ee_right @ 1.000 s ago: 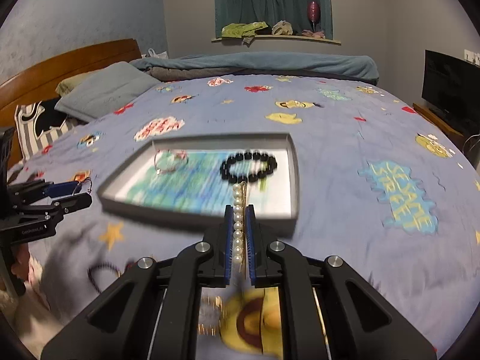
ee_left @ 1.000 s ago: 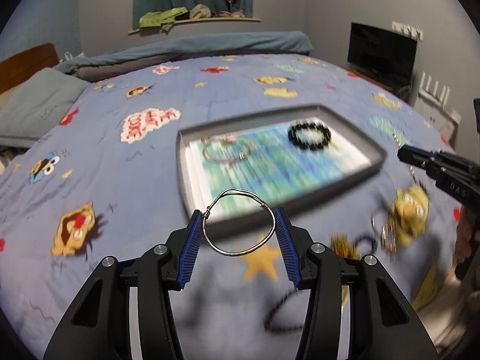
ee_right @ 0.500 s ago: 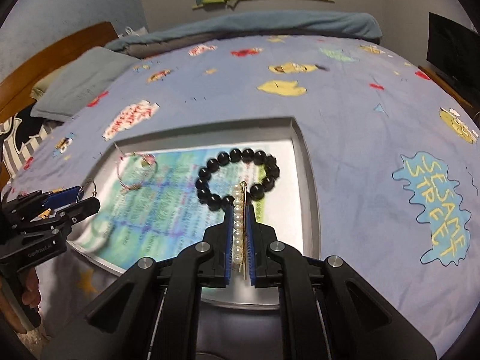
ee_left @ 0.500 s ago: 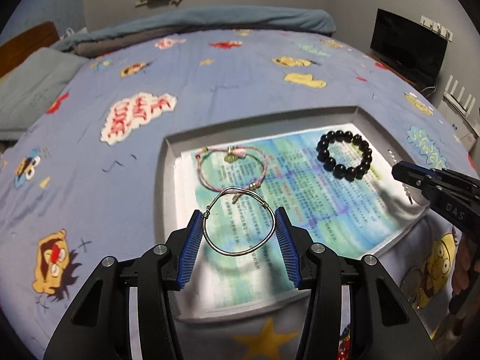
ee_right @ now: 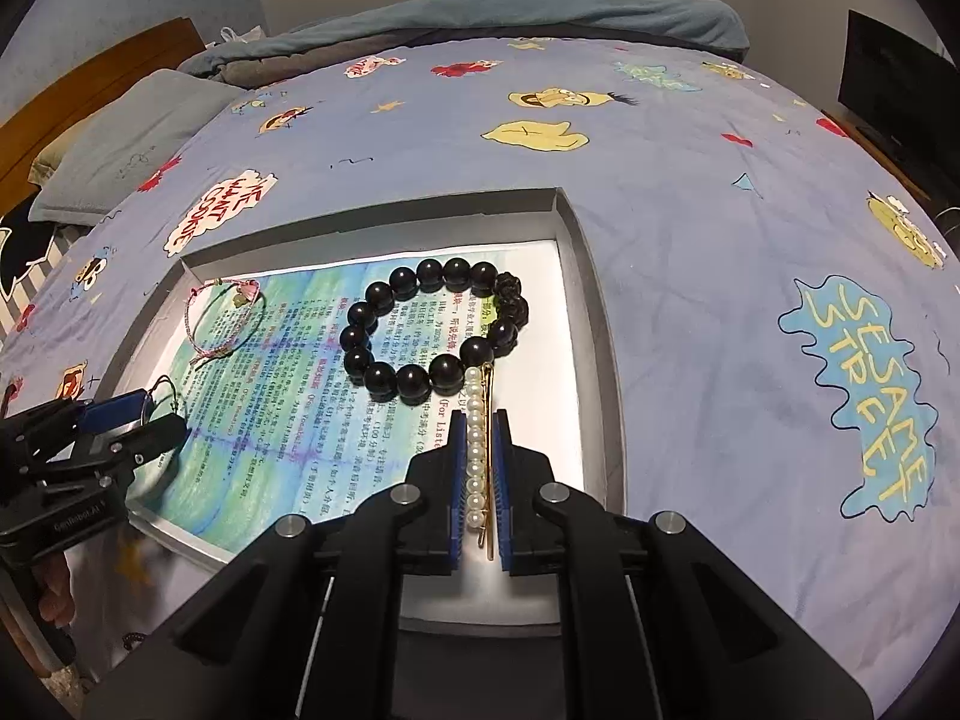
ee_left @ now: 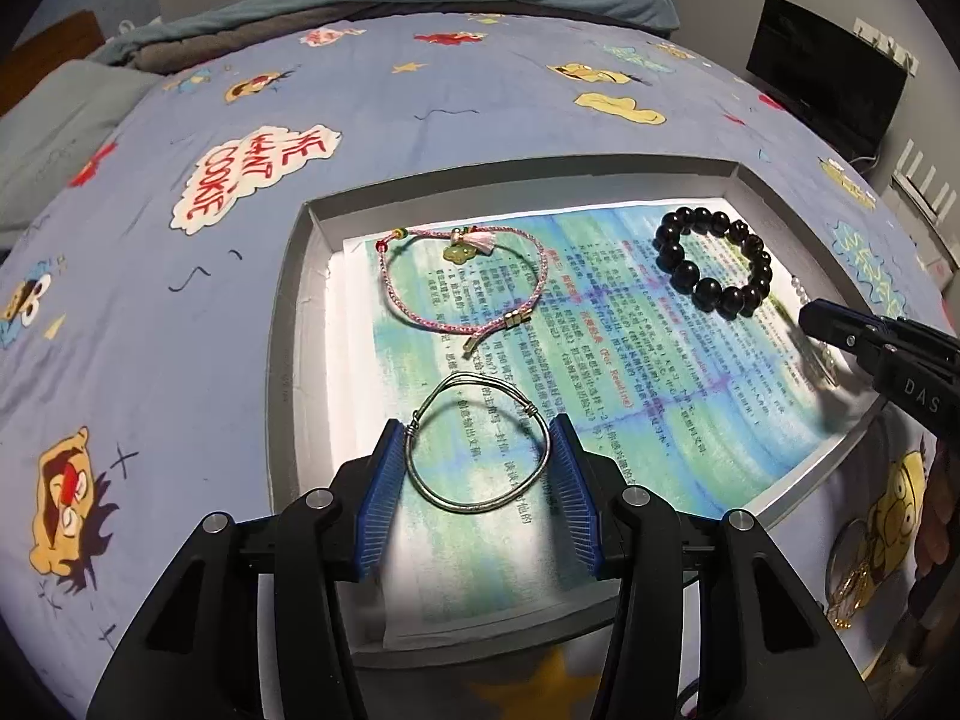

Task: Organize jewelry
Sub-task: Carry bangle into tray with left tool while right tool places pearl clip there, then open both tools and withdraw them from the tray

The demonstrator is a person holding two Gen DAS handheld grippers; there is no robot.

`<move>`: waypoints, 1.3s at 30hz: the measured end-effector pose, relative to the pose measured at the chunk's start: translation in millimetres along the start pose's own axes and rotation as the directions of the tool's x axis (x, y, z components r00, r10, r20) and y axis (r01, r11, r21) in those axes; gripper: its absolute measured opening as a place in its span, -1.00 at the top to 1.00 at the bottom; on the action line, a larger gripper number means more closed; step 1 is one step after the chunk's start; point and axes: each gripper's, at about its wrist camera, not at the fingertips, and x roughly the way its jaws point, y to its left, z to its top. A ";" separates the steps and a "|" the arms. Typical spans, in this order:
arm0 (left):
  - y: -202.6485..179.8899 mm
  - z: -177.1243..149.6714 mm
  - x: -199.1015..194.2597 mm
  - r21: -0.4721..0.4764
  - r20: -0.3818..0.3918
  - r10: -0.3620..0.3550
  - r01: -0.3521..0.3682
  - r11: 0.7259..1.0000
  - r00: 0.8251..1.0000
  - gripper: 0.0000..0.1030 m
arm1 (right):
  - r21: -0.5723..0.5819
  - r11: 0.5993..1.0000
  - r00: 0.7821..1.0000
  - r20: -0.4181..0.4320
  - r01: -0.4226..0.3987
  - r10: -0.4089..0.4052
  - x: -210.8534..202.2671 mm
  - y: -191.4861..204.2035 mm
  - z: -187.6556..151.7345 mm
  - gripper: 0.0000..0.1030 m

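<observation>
My left gripper [ee_left: 477, 450] is shut on a silver wire bangle [ee_left: 480, 498] and holds it over the near left part of the grey tray [ee_left: 282, 324]. My right gripper [ee_right: 480, 462] is shut on a pearl hair clip [ee_right: 474, 456] with a gold pin, over the tray's right part [ee_right: 591, 300], just in front of a black bead bracelet [ee_right: 432, 330]. A pink cord bracelet [ee_left: 462, 282] lies in the tray's far left. The tray is lined with a printed blue-green sheet [ee_left: 660, 396].
The tray sits on a blue cartoon-print bedspread [ee_right: 690, 180]. More jewelry, a gold ring and chain [ee_left: 852, 576], lies on the bedspread right of the tray. A pillow [ee_right: 132, 132] and wooden headboard [ee_right: 78, 96] are at far left, a black screen [ee_left: 828, 78] at far right.
Both grippers have moved forward and down over the tray, each still holding its piece. The tray now fills the middle of both views.
</observation>
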 end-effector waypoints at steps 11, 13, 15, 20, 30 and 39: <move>0.2 -1.8 -1.0 0.001 0.014 0.006 -0.006 1.000 1.000 -0.06 | -0.004 1.000 1.000 0.022 0.001 -0.001 -1.8 -0.5 -1.3 0.84; -0.2 -2.0 -0.9 0.003 0.018 0.010 -0.010 1.000 1.000 -0.06 | -0.005 1.000 1.000 0.025 0.004 -0.004 -1.9 -0.2 -1.5 0.84; 0.0 -2.5 -0.8 0.003 0.020 0.010 -0.010 1.000 1.000 -0.06 | -0.009 1.000 1.000 0.028 0.005 -0.004 -2.1 0.3 -1.8 0.82; 2.0 -3.8 -1.5 -0.002 0.029 0.012 -0.012 1.000 1.000 -0.06 | 0.008 1.000 0.996 0.082 -0.025 0.025 -13.7 -1.5 -4.0 0.63; 1.8 -7.2 -18.4 -0.007 0.108 0.033 -0.033 0.999 0.994 -0.32 | -0.007 1.000 0.983 0.183 -0.025 0.026 -39.8 0.5 -8.3 -0.07; 14.9 -19.3 -61.4 -0.053 0.202 0.076 -0.067 0.996 0.976 -0.58 | 0.020 1.000 0.963 0.271 -0.014 0.008 -75.1 -10.3 -16.1 -0.86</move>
